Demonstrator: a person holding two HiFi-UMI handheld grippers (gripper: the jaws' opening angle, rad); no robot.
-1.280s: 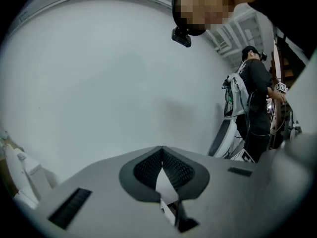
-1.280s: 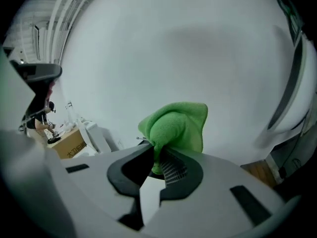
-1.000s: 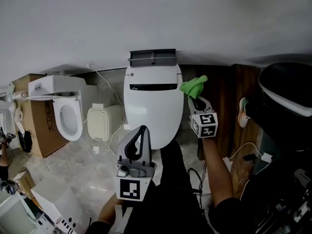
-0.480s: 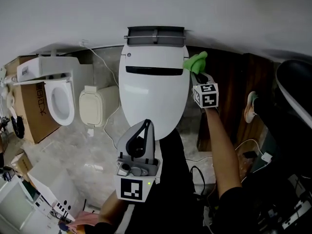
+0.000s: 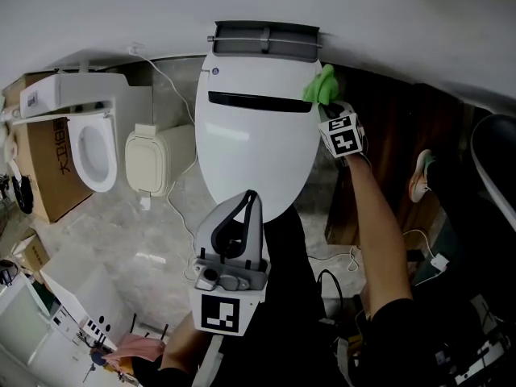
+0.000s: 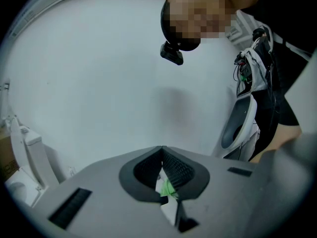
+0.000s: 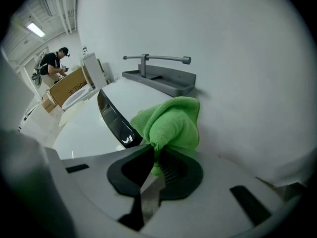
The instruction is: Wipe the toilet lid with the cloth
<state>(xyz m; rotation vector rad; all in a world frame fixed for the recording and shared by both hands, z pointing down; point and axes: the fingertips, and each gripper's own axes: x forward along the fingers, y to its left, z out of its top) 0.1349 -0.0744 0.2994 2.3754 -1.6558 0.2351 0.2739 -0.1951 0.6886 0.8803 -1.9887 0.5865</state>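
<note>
The white toilet lid [image 5: 254, 156] lies shut in the middle of the head view, with a dark strip near its back. My right gripper [image 5: 329, 107] is shut on a bunched green cloth [image 5: 321, 85], held at the lid's back right corner; whether it touches the lid is unclear. In the right gripper view the cloth [image 7: 171, 123] bulges out of the shut right gripper [image 7: 157, 158] above the lid [image 7: 89, 128]. My left gripper [image 5: 242, 204] hangs upright over the lid's front edge, jaws closed together with nothing in them. The left gripper [image 6: 162, 157] points at a bare white wall.
A grey bracket [image 5: 266, 35] sits behind the lid against the wall. A second toilet [image 5: 85, 139] on a cardboard box [image 5: 52, 180] and a cream seat unit [image 5: 153, 160] stand at the left. Dark wood panelling [image 5: 387, 143] is at the right. Cables trail on the floor.
My right gripper has carried the green cloth forward, from beside the lid's right edge up to its back right corner. The left gripper has stayed near the front edge.
</note>
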